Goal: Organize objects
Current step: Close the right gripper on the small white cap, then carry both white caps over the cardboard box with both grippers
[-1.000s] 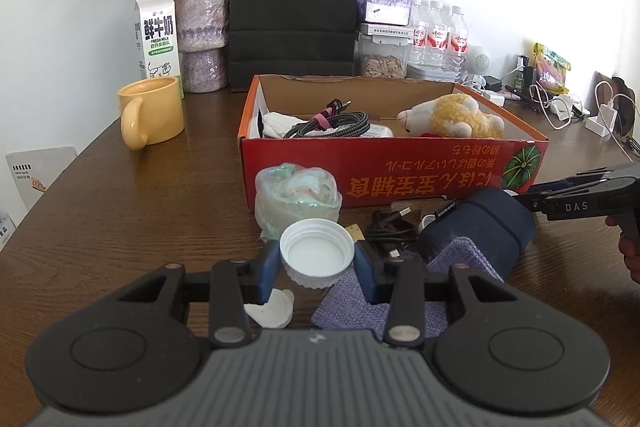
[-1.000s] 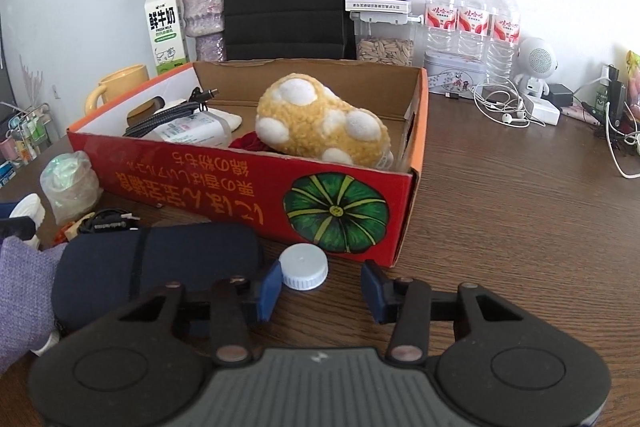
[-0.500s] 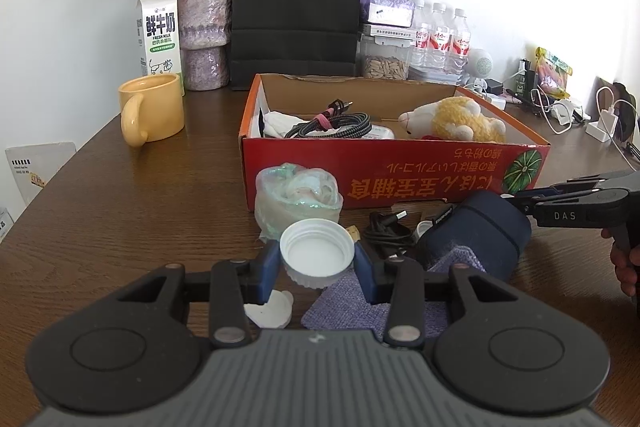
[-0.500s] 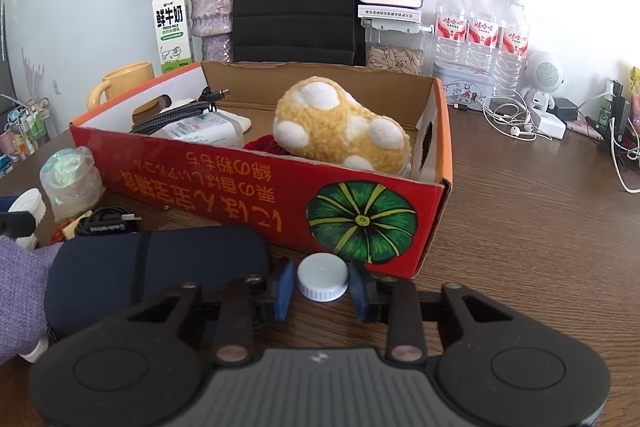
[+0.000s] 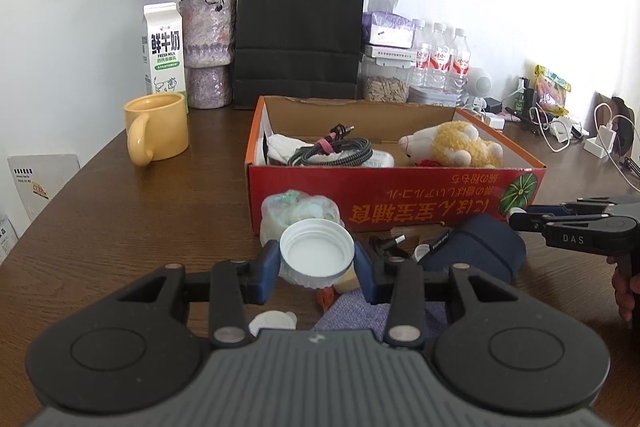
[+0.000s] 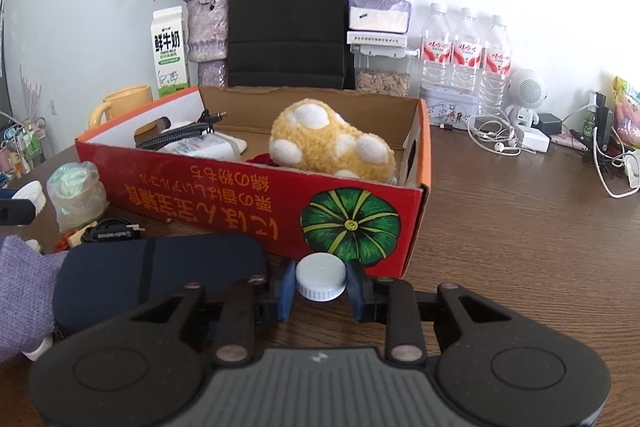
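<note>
Operator: Left wrist view is showing what, exactly?

Guide: You are pinching a wide white lid [image 5: 317,259] between the left gripper [image 5: 316,265] pads, open side facing you, lifted off the table [image 5: 120,219]. Directly ahead of it, the red cardboard box [image 5: 396,193] is holding a coiled cable [image 5: 332,153], a white packet and a yellow plush toy [image 5: 452,145].

Operator: And the right side?

Guide: You are clamping a small white cap [image 6: 321,277] in the right gripper [image 6: 321,285], just short of the box's front wall.

Operator: How far along am I?

Guide: Partway, by my judgement. Still lying outside, to the left of the right gripper: a navy pouch [image 6: 160,267], a crinkled plastic bag [image 6: 76,193], a purple cloth [image 6: 24,279] and a black charger [image 6: 112,233].
</note>
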`<move>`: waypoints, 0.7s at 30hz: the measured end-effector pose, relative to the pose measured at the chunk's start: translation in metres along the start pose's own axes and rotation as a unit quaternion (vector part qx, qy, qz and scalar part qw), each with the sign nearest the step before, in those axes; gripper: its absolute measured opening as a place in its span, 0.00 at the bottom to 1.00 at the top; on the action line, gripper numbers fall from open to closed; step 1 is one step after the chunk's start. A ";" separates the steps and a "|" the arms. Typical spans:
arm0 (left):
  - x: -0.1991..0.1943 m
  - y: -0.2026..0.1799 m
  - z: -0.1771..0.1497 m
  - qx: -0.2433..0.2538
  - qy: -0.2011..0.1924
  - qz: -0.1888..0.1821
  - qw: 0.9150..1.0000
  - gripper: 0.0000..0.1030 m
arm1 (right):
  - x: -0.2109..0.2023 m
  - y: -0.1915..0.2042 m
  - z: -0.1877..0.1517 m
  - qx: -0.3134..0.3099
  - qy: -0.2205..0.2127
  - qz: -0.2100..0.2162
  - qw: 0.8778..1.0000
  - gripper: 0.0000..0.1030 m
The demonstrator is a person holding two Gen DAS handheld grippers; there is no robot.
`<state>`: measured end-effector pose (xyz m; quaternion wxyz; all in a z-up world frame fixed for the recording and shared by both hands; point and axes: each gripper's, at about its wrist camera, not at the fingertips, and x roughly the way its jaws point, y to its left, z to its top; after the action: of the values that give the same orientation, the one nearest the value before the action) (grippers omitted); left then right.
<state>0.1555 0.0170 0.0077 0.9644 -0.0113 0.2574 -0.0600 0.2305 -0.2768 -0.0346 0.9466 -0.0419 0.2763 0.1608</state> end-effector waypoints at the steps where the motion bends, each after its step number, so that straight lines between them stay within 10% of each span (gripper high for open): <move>1: 0.000 0.001 0.001 -0.001 -0.002 0.000 1.000 0.39 | -0.002 -0.001 0.000 0.002 -0.005 -0.002 1.000 0.26; 21: 0.012 -0.021 0.061 0.019 -0.074 -0.028 0.997 0.39 | -0.033 0.028 0.045 -0.035 -0.096 0.040 0.994 0.26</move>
<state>0.1941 -0.0059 0.0557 0.9787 -0.0042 0.1839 -0.0910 0.2179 -0.2524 0.0213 0.9595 -0.0477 0.1796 0.2117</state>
